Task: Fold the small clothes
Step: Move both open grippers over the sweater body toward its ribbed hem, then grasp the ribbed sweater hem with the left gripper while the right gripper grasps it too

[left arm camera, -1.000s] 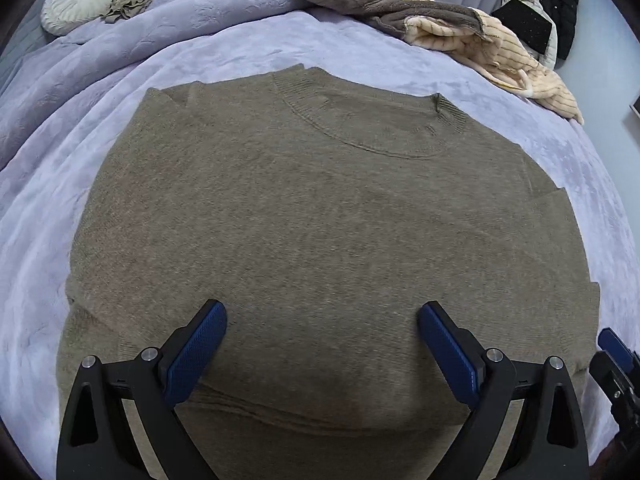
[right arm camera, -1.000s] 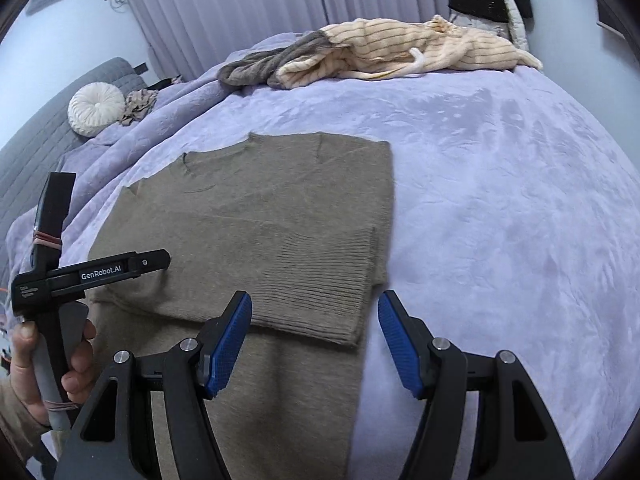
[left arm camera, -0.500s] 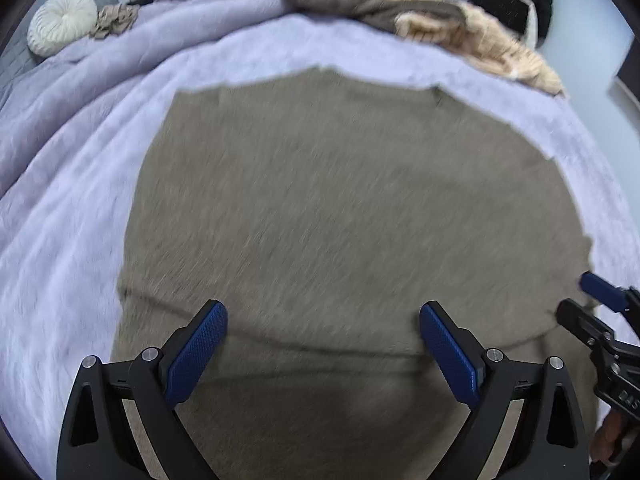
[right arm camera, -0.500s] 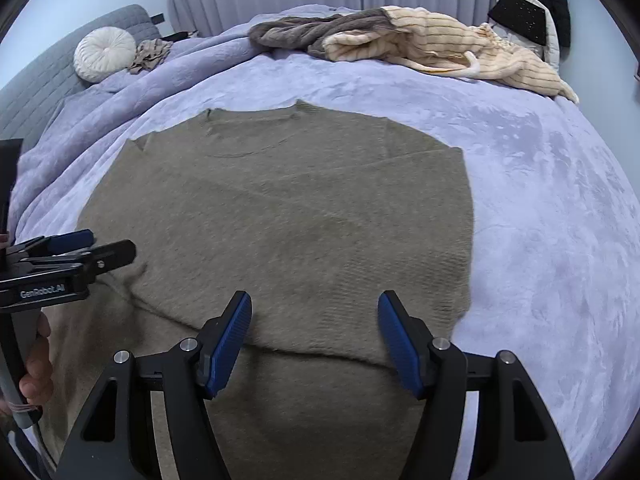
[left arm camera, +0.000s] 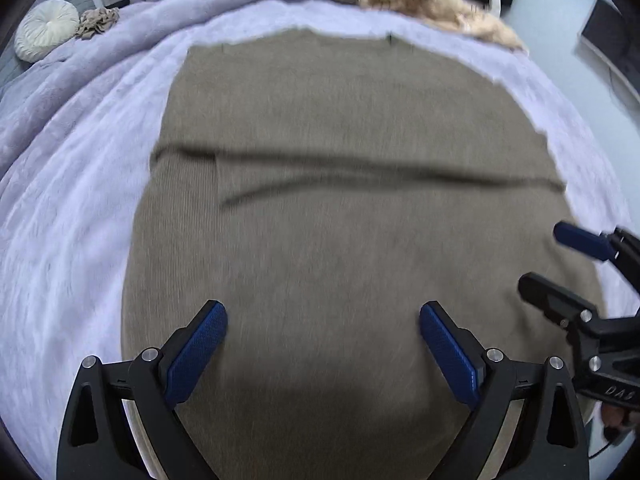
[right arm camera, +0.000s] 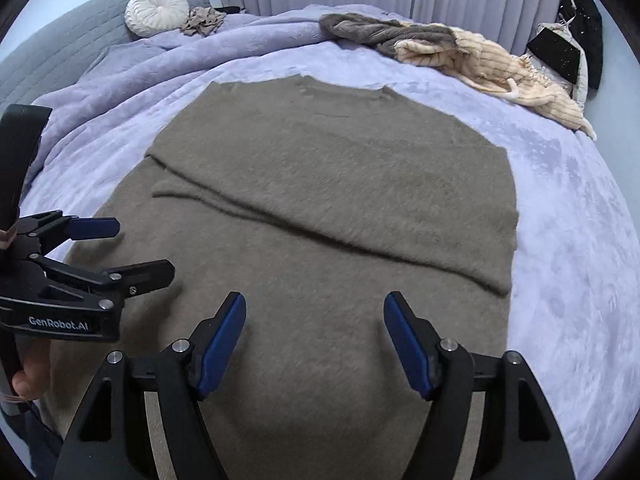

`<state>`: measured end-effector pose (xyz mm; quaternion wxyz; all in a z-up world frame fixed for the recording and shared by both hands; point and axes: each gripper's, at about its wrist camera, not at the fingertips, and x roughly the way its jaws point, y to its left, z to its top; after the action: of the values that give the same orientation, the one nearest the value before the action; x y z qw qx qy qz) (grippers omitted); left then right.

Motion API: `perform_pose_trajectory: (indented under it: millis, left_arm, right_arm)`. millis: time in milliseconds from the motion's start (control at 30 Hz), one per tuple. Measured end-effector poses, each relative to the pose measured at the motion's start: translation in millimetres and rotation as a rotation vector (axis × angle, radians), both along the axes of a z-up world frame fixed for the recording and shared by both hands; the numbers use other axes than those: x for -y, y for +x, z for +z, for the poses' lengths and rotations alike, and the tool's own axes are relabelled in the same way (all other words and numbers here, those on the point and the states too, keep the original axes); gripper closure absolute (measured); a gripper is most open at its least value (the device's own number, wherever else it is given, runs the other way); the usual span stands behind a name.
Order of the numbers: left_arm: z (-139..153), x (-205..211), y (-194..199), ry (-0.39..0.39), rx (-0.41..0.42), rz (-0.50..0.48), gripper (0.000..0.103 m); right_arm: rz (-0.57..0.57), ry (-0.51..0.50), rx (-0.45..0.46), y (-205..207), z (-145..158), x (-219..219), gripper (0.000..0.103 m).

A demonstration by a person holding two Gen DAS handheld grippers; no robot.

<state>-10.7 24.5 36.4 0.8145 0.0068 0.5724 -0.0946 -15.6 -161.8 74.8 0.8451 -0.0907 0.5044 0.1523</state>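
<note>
An olive-brown knit sweater lies flat on the lavender bed, collar at the far end, with a folded layer whose edge crosses its middle. My left gripper hovers open over the sweater's near part, nothing between its blue pads. My right gripper hovers beside it over the same near part; its jaws are opening and grip nothing. Each gripper shows in the other's view: the right gripper at the right edge, the left gripper at the left, held by a hand.
The lavender blanket spreads around the sweater. A pile of grey and cream clothes lies at the bed's far side. A round white cushion and a crumpled beige cloth sit far left. Dark garments hang far right.
Both grippers have drawn back from the collar end toward the near hem. The right one swung in from the sweater's right edge to over its body, and its jaws stand slightly wider.
</note>
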Motion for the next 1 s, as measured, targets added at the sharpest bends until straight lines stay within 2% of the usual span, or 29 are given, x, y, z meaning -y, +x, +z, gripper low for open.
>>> perform_pose_trajectory:
  millis: [100,167,200,267,333,433,500,600,667,833,1000]
  left_arm:
    - [-2.6,-11.1,-32.9,0.036,0.04,-0.048,0.005]
    - [1.4,-19.4,-53.7,0.035,0.045,-0.07,0.005]
    - [3.1,-24.0,-63.9,0.036,0.047,-0.077,0.004]
    - [4.8,-33.6,-82.5,0.024,0.045,-0.067,0.001]
    - [3.8,-38.4,-98.8,0.039,0.036,-0.076,0.001]
    - [7.1,-41.2,-123.6,0.066,0.055,-0.088,0.001]
    - [4.0,-48.1,-137.3,0.062,0.028,-0.07,0.001]
    - [5.2,-72.3,-148.5,-0.029,-0.021,0.003,0.001]
    - [12.0,-85.8,-159.6,-0.086,-0.024,0.046,0.001]
    - [12.4,-113.5,-178.0,-0.266,-0.049,0.121,0.001]
    - [-1.4,-112.5,-170.4,-0.365,-0.079,0.166,0.001]
  right_arm:
    - [0.044,-0.076,-0.003,-28.5,-20.5,3.0,0.028]
    - [0.045,-0.059,0.025,-52.3,-21.6,19.0,0.028]
    - [0.031,-0.043,0.016,-62.5,-22.4,28.8,0.024]
    - [0.005,-0.011,-0.01,-82.8,-26.8,50.4,0.023]
    - [0.011,-0.008,0.011,-104.1,-27.5,64.5,0.023]
    - [0.045,-0.073,0.042,-134.8,-29.2,72.8,0.023]
    - [0.052,-0.099,0.064,-152.1,-27.6,76.1,0.023]
    - [0.032,-0.1,0.05,-163.6,-27.4,83.0,0.022]
    - [-0.001,-0.071,0.017,-170.6,-25.3,94.0,0.022]
    - [-0.083,0.032,-0.009,-185.2,-17.0,111.6,0.022]
    - [-0.135,0.179,-0.033,-184.5,-25.8,120.8,0.022]
